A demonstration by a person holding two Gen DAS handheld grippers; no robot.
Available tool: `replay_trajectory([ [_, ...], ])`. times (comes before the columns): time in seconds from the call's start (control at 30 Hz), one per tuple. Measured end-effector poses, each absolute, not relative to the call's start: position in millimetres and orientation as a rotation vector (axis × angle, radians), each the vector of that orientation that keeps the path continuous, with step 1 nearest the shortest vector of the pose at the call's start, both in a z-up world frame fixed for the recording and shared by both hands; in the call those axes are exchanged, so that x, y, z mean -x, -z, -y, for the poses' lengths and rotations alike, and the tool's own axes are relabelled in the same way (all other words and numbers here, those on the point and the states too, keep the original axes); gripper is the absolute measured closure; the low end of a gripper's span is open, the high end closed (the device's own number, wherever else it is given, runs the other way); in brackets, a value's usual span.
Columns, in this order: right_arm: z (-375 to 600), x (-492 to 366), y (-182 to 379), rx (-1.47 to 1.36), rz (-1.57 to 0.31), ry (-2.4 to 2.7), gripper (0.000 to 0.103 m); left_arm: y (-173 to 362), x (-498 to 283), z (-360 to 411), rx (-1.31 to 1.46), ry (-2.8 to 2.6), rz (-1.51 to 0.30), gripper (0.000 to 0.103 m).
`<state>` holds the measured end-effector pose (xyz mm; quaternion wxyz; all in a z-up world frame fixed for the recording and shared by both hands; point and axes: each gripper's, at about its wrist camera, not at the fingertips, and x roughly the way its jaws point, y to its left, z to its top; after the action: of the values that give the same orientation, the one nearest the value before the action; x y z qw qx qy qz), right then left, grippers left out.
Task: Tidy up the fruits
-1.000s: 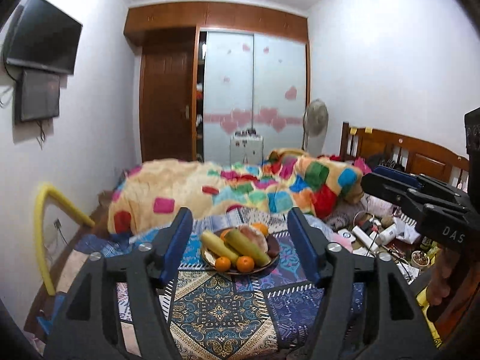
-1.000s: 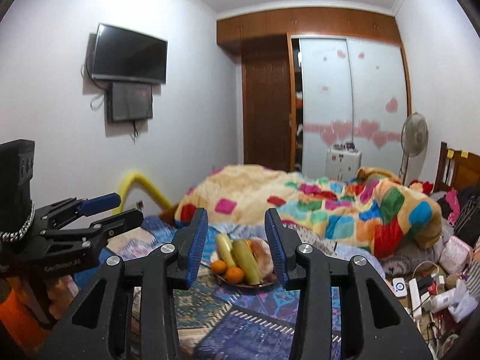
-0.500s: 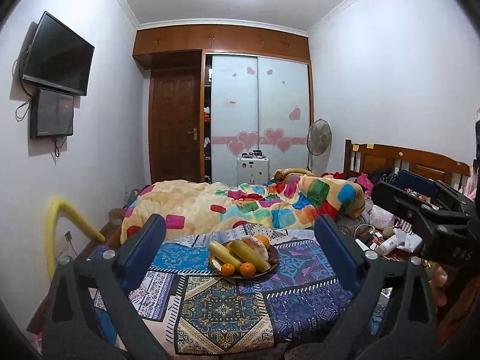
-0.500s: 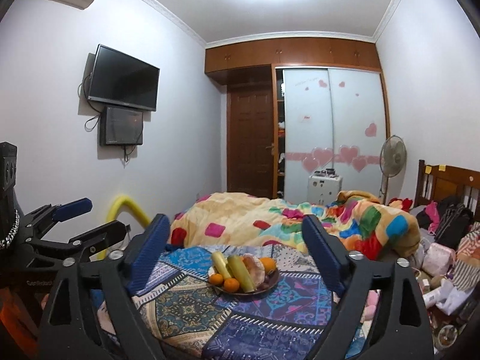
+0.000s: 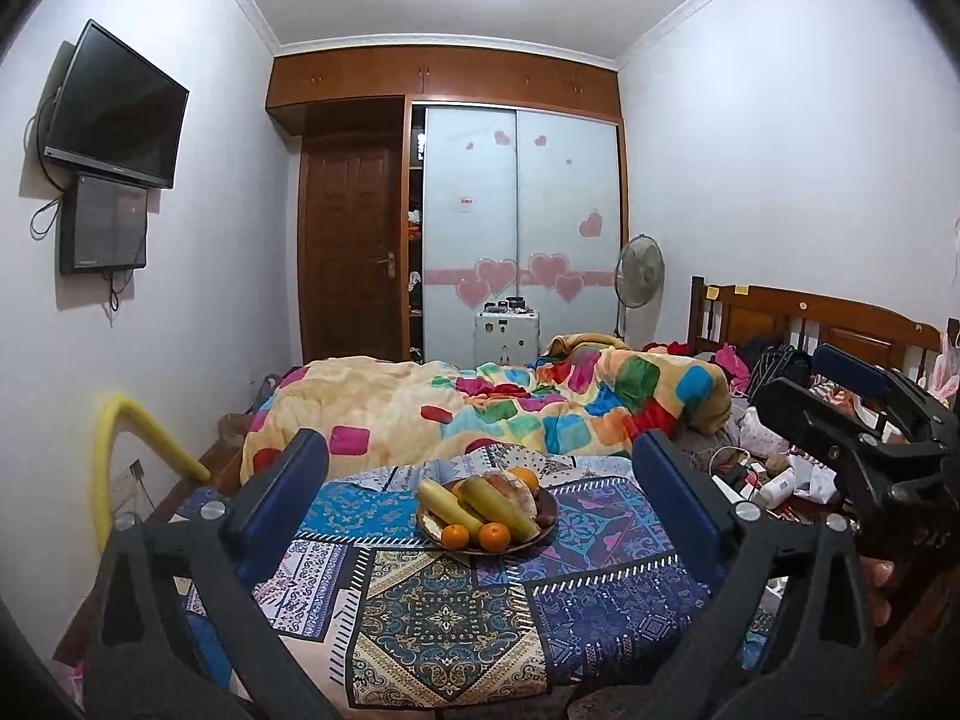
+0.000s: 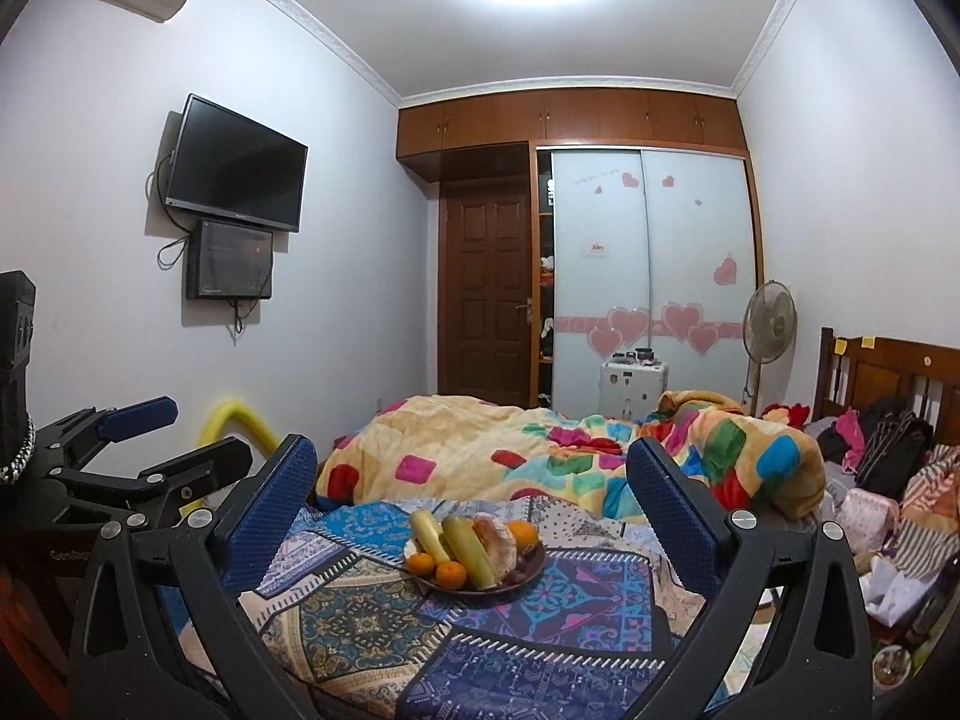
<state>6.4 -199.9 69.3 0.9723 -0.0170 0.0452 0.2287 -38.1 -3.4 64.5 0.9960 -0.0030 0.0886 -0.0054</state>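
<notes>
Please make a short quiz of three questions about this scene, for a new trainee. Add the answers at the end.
1. True or false: the left tongs already hold a fruit.
2. Where does the plate of fruit stand? A) on the floor B) on the patterned blanket C) on the white cabinet
3. Fill in: the two small fruits at the plate's near edge are ____ in colour.

Key
1. False. Both the left tongs and the right tongs are open and empty, short of the plate.
2. B
3. Orange
</notes>
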Motion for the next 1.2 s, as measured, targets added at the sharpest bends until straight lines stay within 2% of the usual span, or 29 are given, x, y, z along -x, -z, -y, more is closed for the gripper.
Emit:
replay_trajectory([
  [1.2, 202.7, -15.9, -64.4, 0.007, -0.129, -0.462, 0.000, -56.9, 27.2, 9.3, 0.013, 0.009, -0.188, 0.000],
])
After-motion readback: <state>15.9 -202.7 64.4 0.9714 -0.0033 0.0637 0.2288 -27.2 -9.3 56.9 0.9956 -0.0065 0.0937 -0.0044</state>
